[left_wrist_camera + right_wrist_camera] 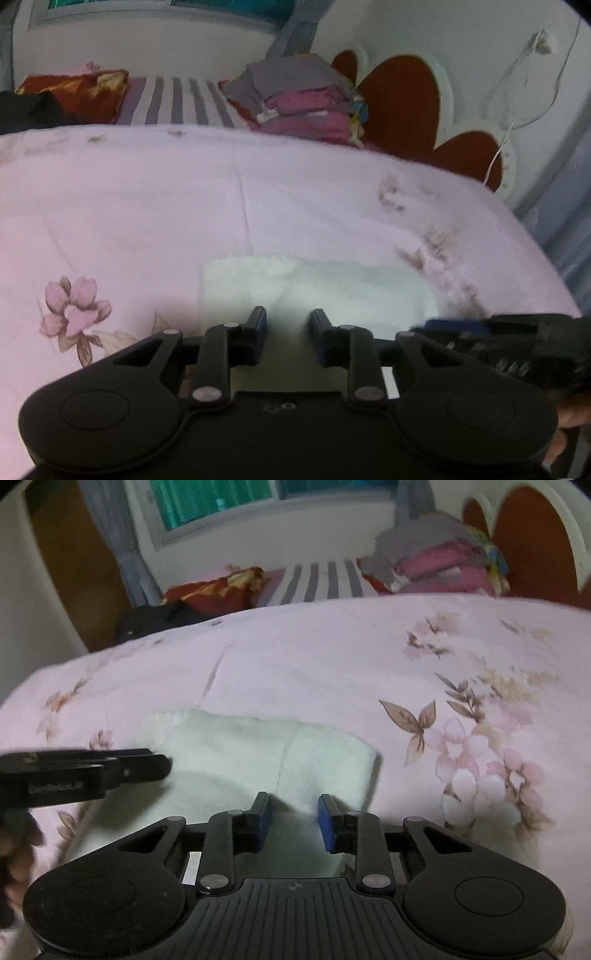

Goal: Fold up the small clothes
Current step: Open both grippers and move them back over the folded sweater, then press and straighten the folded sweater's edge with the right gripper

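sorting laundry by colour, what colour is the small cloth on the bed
White cloth, plain, seen best in the right wrist view.

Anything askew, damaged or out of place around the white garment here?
Nothing stands out. The white garment lies flat on the pink floral bedspread, both the left gripper and right gripper open over its near edge.

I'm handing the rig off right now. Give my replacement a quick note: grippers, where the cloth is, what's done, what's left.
Left hand-held gripper: open, holding nothing, over the near edge of the white cloth.
Right hand-held gripper: open, empty, also over the cloth's near edge.
The cloth lies flat on the pink floral bedspread, a rough rectangle with a crease down its middle, so it looks at least partly folded.
Left: probably one more fold, then set it aside. Whether the folded pile by the headboard is where it goes, I cannot tell.
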Action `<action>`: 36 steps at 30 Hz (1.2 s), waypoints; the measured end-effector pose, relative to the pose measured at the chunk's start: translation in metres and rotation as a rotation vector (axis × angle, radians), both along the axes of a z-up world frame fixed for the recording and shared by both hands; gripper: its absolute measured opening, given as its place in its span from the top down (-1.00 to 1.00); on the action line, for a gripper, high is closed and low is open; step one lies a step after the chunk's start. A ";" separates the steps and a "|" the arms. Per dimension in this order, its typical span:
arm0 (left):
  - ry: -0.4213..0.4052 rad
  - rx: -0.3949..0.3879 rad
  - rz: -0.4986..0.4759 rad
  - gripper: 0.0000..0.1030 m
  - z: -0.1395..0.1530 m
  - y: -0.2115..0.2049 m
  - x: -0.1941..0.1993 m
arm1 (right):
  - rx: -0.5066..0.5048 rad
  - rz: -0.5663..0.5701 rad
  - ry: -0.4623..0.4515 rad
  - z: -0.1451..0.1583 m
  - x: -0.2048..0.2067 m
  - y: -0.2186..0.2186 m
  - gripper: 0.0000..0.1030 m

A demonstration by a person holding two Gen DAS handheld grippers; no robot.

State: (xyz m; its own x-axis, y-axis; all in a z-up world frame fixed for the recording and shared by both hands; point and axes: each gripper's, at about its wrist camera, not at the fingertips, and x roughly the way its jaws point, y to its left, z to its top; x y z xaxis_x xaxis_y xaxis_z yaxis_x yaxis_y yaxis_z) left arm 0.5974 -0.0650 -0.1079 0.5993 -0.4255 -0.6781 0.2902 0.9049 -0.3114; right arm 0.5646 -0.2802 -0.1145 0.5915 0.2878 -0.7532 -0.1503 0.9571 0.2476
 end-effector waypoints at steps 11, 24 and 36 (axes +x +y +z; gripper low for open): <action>0.026 0.058 -0.018 0.45 -0.012 -0.013 0.027 | -0.053 -0.035 -0.037 -0.004 0.022 0.003 0.47; -0.054 0.022 -0.067 0.50 -0.001 0.001 -0.048 | -0.125 0.145 -0.093 0.006 -0.039 0.017 0.47; -0.052 0.008 -0.073 0.50 -0.003 0.024 -0.118 | 0.013 0.161 -0.101 0.037 -0.102 0.025 0.47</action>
State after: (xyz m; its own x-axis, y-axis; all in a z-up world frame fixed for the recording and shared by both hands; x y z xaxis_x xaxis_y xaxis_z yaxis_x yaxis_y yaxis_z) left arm 0.4790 -0.0408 -0.1105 0.6009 -0.4643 -0.6506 0.3711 0.8830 -0.2874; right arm 0.4622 -0.2554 -0.0778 0.6094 0.3941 -0.6880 -0.3260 0.9155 0.2357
